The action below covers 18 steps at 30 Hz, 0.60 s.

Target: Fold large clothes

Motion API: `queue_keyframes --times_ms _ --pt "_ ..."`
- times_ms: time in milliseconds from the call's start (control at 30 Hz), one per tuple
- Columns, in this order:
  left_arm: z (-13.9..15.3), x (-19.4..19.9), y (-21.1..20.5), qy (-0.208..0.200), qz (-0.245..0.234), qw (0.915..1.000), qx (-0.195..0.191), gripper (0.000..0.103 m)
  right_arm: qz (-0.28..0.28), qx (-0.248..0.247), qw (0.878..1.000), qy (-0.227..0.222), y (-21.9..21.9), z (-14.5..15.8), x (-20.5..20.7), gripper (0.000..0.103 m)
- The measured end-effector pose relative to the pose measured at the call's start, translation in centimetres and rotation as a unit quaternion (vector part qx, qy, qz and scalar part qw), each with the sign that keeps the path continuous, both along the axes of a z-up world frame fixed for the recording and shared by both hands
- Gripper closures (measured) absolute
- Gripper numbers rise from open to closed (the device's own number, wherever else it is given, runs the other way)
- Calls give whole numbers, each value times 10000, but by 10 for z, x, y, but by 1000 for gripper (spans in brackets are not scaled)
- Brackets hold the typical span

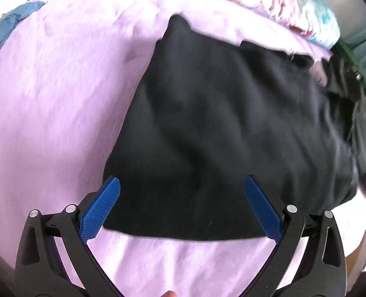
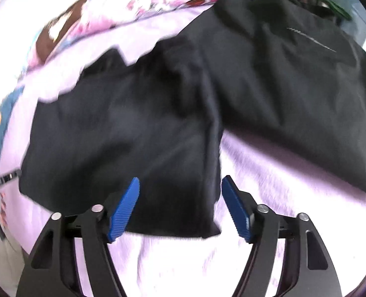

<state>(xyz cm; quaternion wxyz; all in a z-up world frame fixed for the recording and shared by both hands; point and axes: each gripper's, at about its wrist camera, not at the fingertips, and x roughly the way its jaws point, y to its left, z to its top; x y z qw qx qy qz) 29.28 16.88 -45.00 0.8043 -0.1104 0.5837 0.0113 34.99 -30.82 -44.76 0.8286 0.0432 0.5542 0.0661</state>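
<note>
2 grippers — left gripper [image 1: 182,206], right gripper [image 2: 180,208] — hover with fingers spread and empty over the black garment [image 1: 220,128], apparently between folds; next, grip the hem beneath them.

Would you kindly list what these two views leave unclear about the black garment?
- Garment type: left wrist view, motion blur.
- Its right side: left wrist view, cut by the frame edge.
- Pale print: right wrist view, blurred and too small to read.

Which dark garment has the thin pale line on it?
The spread one on the right, farther from the right gripper; the folded garment under its jaws is plain.
</note>
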Motion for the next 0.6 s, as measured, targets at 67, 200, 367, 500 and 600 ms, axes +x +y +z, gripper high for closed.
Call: queue_keyframes --times_ms 67,200,367,500,600 --pt "-14 -1 -2 105 28 9999 -124 6 -9 18 9999 117 -5 -7 -8 41" --pt "-38 -3 7 221 -43 9997 -68 5 -136 -125 9989 438 -10 -40 -10 45" --pt "-55 -2 12 150 -241 9996 -33 4 -67 -207 9969 755 -24 -71 -5 34" --pt "-42 0 14 227 -274 9993 -114 5 -79 33 9981 616 -23 -52 -7 35" --pt "-19 0 25 178 -242 9990 -316 6 -75 339 9984 455 -29 -27 -12 34"
